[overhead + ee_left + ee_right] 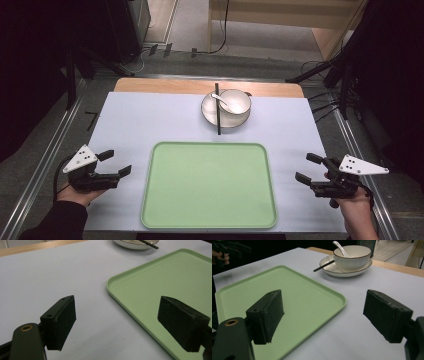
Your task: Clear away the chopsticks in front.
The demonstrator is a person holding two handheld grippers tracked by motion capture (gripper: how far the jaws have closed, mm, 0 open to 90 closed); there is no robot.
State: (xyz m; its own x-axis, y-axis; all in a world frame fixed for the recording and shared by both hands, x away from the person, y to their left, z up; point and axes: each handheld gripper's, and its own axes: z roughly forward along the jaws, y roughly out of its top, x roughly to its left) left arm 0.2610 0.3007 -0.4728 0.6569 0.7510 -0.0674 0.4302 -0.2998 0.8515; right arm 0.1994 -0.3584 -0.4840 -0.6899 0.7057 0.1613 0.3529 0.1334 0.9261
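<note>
A pale green tray (209,187) lies bare on the white table near the front edge. Behind it a white bowl (235,101) with a white spoon (221,102) sits on a plate (212,115), and black chopsticks (218,111) rest across the plate. My left gripper (115,163) hovers left of the tray, open, nothing between its jaws. To the right of the tray my right gripper (308,168) is held open and holds nothing. The left gripper view shows the tray (160,285) corner and plate (130,244). The right gripper view shows the tray (294,297), bowl (352,256), spoon (339,247) and plate (329,269).
The table's wooden far edge (165,86) shows behind the white cover. Metal rails (45,165) run along both sides of the table. Cables and stand legs (320,75) lie on the floor at the back.
</note>
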